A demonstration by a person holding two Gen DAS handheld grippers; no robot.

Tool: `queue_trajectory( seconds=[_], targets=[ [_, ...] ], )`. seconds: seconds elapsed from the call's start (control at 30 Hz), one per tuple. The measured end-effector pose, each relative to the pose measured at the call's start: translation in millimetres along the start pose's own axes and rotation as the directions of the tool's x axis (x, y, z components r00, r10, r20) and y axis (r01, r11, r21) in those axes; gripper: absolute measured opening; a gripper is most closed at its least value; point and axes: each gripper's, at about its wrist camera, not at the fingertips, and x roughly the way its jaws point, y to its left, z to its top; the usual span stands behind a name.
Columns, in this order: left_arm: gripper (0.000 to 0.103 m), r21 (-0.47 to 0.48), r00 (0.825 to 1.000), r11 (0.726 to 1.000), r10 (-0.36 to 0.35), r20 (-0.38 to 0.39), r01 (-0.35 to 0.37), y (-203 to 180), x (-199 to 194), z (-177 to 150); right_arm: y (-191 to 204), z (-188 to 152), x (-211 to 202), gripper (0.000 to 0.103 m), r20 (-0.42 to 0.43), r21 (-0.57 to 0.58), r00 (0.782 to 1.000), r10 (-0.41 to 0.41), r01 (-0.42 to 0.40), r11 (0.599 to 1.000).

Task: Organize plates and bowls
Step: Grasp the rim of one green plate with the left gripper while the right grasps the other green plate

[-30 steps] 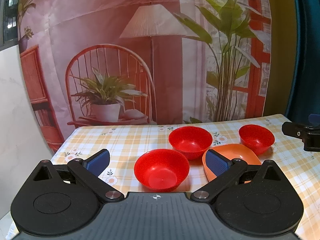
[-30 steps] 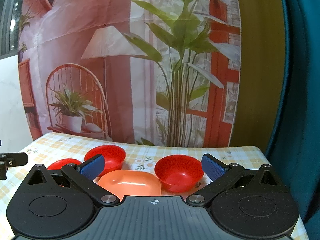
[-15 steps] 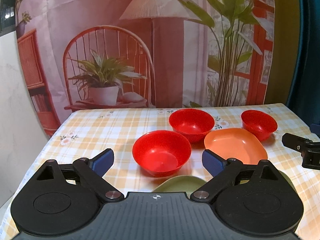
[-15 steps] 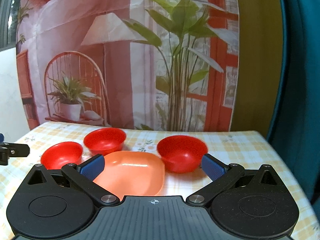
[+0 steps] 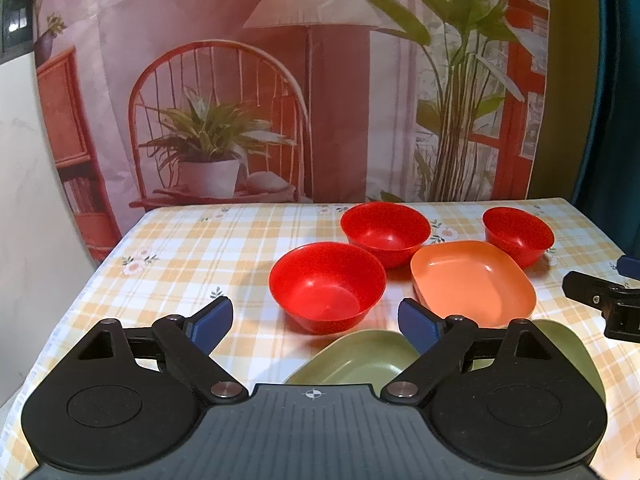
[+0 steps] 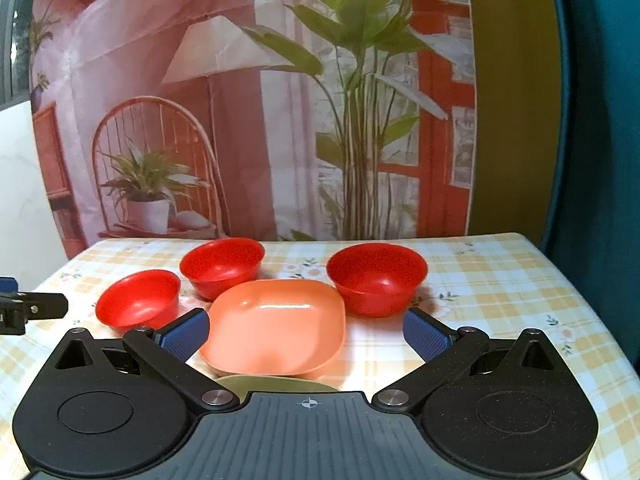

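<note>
**Desk inventory: 3 bowls, 2 plates, 2 grippers**

Left wrist view, left to right:
- Left gripper point(image 5: 316, 322): fingers spread wide apart, holding nothing, above the near part of the desk point(image 5: 192, 248), which wears a checked yellow cloth.
- Front red bowl point(image 5: 327, 285): upright, left of centre.
- Green plate point(image 5: 360, 360): nearest the camera, partly hidden behind the gripper body.
- Back red bowl point(image 5: 386, 232): behind the front one, just beside it.
- Orange plate point(image 5: 472, 282): square, between the bowls.
- Far-right red bowl point(image 5: 518, 234): just behind the orange plate's right corner.

Right wrist view:
- Right gripper point(image 6: 306, 334): fingers spread wide apart, empty, with the orange plate between them in the picture.

Backdrop: printed curtain point(image 5: 320, 80) showing a lamp, chair and plants.
</note>
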Motion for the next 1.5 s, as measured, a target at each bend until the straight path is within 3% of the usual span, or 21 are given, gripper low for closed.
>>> queue_trajectory(
  seconds=[0.27, 0.6, 1.0, 1.2, 1.3, 1.4, 1.5],
  targets=[
    [0.091, -0.042, 0.999, 0.999, 0.006, -0.041, -0.008, 8.8, -2.9, -14.7, -5.2, -11.7, -0.8, 0.103, -0.038, 0.009, 0.998, -0.057, 0.058, 0.998],
    [0.091, -0.064, 0.997, 0.998, -0.008, -0.072, 0.004, 13.4, -0.4, -25.8, 4.7, -19.4, 1.1, 0.101, -0.085, -0.019, 0.996, -0.01, 0.009, 1.0],
    [0.088, -0.066, 0.993, 0.998, -0.029, -0.111, 0.022, 13.4, 8.8, -36.5, 20.9, -21.5, 13.5, 0.08, -0.145, -0.056, 0.989, 0.042, -0.051, 0.997],
    [0.087, -0.095, 0.988, 0.995, -0.042, -0.151, 0.028, 17.1, 15.8, -43.2, 45.2, -18.6, 26.5, 0.072, -0.171, -0.13, 0.981, 0.09, -0.113, 0.985],
    [0.087, -0.125, 0.981, 0.992, -0.052, -0.189, 0.029, 19.7, 20.7, -51.1, 61.8, -17.3, 38.7, 0.064, -0.207, -0.16, 0.971, 0.122, -0.156, 0.975],
    [0.086, -0.147, 0.977, 0.989, -0.062, -0.204, 0.032, 23.0, 22.8, -57.6, 79.9, -15.5, 45.9, 0.062, -0.227, -0.202, 0.961, 0.161, -0.208, 0.957],
    [0.075, -0.176, 0.972, 0.983, -0.089, -0.216, 0.05, 28.8, 25.1, -62.0, 97.0, -16.6, 54.9, 0.054, -0.253, -0.24, 0.948, 0.192, -0.254, 0.937]
  ],
)
